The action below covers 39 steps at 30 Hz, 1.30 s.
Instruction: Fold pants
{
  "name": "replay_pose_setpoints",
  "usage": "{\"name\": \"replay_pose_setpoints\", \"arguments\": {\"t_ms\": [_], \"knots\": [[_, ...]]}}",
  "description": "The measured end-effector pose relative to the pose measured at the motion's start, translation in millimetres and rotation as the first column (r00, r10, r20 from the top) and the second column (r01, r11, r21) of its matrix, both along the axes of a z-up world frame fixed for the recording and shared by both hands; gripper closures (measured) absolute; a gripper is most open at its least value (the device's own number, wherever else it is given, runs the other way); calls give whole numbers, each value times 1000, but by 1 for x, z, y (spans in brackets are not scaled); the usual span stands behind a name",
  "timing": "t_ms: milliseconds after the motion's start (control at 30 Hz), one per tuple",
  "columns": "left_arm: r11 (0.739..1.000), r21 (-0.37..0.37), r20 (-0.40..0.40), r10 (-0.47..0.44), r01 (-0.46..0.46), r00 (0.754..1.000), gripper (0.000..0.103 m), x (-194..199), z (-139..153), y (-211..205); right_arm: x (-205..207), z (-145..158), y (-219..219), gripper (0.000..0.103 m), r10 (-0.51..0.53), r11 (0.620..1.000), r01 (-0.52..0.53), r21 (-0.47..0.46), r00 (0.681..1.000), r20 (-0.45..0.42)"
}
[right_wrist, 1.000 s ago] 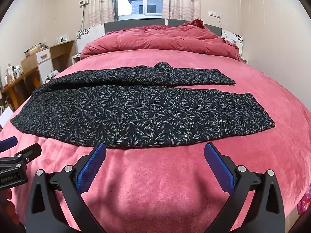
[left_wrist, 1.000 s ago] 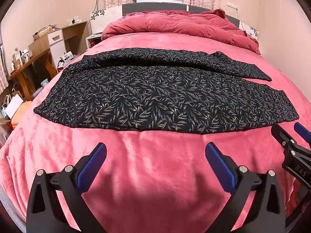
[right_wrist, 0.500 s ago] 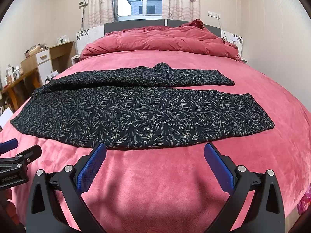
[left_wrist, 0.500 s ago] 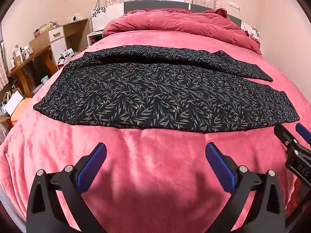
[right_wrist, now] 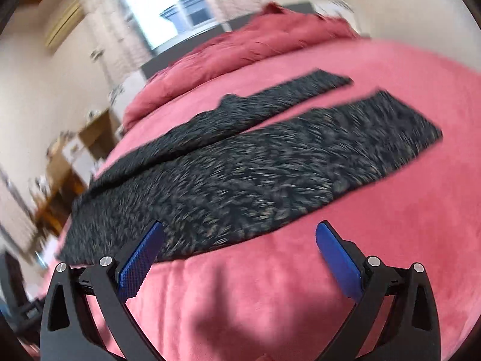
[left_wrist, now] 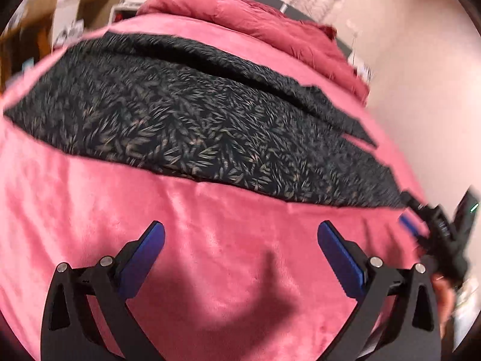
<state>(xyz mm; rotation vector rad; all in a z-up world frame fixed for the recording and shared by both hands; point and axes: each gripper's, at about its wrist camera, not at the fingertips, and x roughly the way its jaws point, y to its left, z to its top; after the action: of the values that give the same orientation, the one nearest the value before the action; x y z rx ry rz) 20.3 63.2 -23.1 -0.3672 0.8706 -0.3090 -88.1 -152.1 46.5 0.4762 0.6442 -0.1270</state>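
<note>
Black pants with a pale leaf print point(left_wrist: 192, 114) lie flat across the pink bed, legs spread apart toward the right; they also show in the right wrist view point(right_wrist: 255, 162). My left gripper point(left_wrist: 240, 234) is open and empty, over bare blanket just short of the pants' near edge. My right gripper point(right_wrist: 239, 236) is open and empty, its left fingertip over the near edge of the pants. The right gripper also shows at the right edge of the left wrist view point(left_wrist: 433, 222). Both views are tilted and blurred.
The pink blanket point(left_wrist: 210, 255) covers the bed. A crumpled red duvet point(right_wrist: 270, 39) lies at the head. A wooden desk and drawers point(right_wrist: 72, 156) stand at the left. A wall point(left_wrist: 421, 75) runs along the right side.
Both grippers have tilted and swung: the left view rolled clockwise, the right view rolled counterclockwise and moved closer to the pants' near edge. Both stay open. The pants have not moved.
</note>
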Motion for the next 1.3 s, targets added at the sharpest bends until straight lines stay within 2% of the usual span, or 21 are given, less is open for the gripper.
{"name": "replay_pose_setpoints", "arguments": {"t_ms": [33,67,133,200,267,333,433,533,600,667,767,900,1033,1067,1133,1200,1233,1300], "knots": [[999,-49,4,23,-23,1000,2,-1,-2,11,0,-2,-8,3,-19,999,19,33,1000,2],[995,-89,9,50,-49,999,2,-1,-4,20,0,-5,-24,3,-51,993,50,104,999,4],[981,-142,4,131,-129,991,2,0,-7,42,0,-12,-42,5,-87,978,85,189,996,2],[970,-138,-17,198,-199,980,2,2,-10,59,-1,-23,-66,13,-143,941,140,307,990,-13],[956,-148,-32,251,-253,967,2,4,-13,77,-3,-37,-89,30,-202,890,197,411,979,-33],[933,-184,-45,306,-309,951,3,6,-18,99,-5,-48,-105,41,-246,845,238,478,968,-47],[905,-226,-60,356,-360,933,3,11,-23,126,-2,-54,-122,47,-278,807,255,533,960,-40],[901,-228,-39,371,-370,928,17,18,-27,142,1,-59,-137,60,-304,785,278,554,951,-46],[896,-232,-42,379,-378,924,27,23,-32,153,4,-67,-150,66,-321,753,292,589,945,-58],[879,-264,-55,398,-397,916,34,28,-38,164,5,-73,-161,75,-337,724,299,622,940,-60],[853,-323,-53,416,-410,908,39,32,-46,181,6,-77,-173,77,-348,695,299,654,936,-58],[833,-367,-51,426,-414,903,40,46,-48,196,12,-80,-187,77,-351,679,293,673,935,-53],[809,-390,-56,455,-439,889,44,57,-54,206,23,-78,-199,77,-344,697,288,657,938,-47],[807,-390,-57,460,-444,886,47,59,-55,209,25,-78,-200,81,-338,703,281,654,940,-42],[816,-350,-68,468,-461,881,57,67,-57,210,27,-79,-199,88,-330,718,287,634,942,-53],[825,-304,-82,477,-477,875,80,72,-57,210,25,-79,-199,92,-330,724,292,625,942,-58],[827,-275,-97,484,-490,870,85,75,-58,211,24,-78,-200,93,-329,726,289,624,943,-53],[826,-284,-110,477,-487,872,93,74,-59,214,22,-75,-199,94,-329,734,285,616,943,-43]]}}
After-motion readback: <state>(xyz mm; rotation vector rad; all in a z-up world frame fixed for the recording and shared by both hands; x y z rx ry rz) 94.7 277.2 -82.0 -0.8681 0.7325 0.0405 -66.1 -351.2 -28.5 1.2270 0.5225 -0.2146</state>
